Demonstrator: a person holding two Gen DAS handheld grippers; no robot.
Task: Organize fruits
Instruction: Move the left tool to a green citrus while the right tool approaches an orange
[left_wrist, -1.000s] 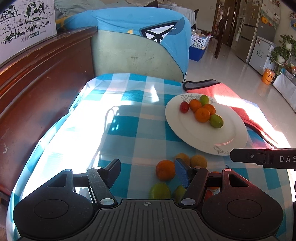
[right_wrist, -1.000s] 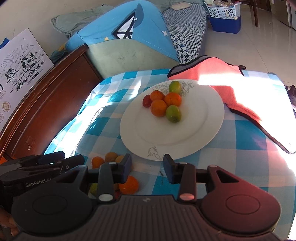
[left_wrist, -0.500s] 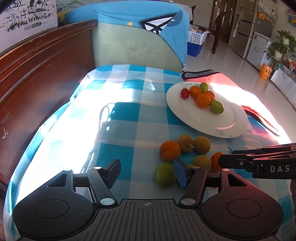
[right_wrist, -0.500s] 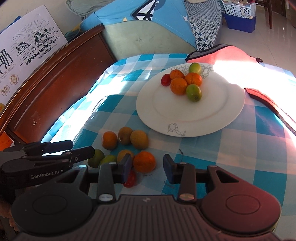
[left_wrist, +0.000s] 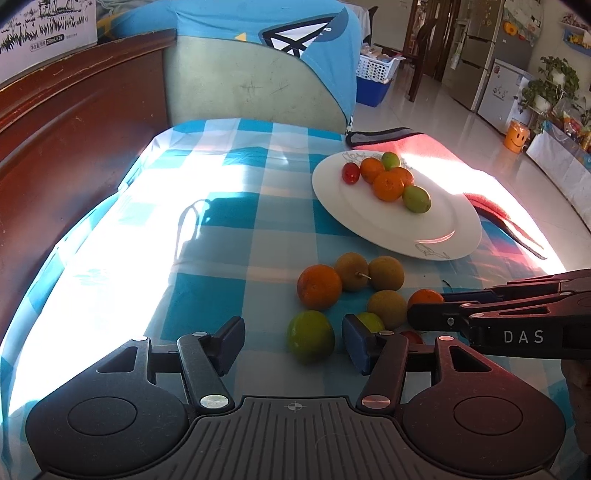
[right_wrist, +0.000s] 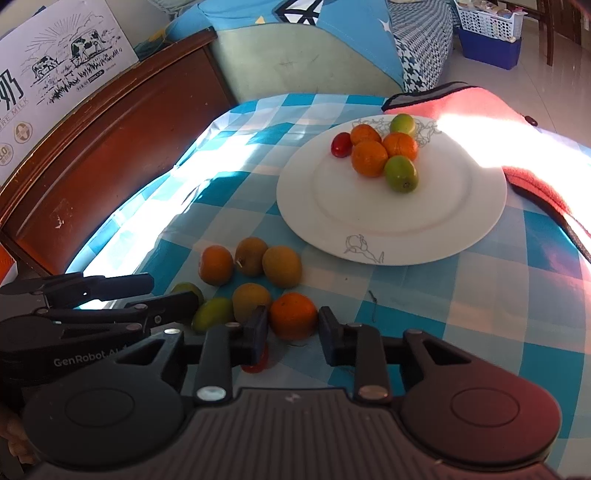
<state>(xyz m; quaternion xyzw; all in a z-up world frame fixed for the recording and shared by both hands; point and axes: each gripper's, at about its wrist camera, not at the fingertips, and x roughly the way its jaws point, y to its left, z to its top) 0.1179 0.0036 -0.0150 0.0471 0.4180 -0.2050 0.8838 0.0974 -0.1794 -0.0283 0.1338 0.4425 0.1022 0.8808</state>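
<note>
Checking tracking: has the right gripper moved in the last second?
Yes. The right gripper has drawn back from the plate toward the loose orange.

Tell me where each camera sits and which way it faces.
Left wrist: on the left tongs, facing across the checked table toward a green fruit; the right tongs enter from the right.
Right wrist: on the right tongs, open around an orange; the left tongs show left.
Shared: white plate, loose fruit.
</note>
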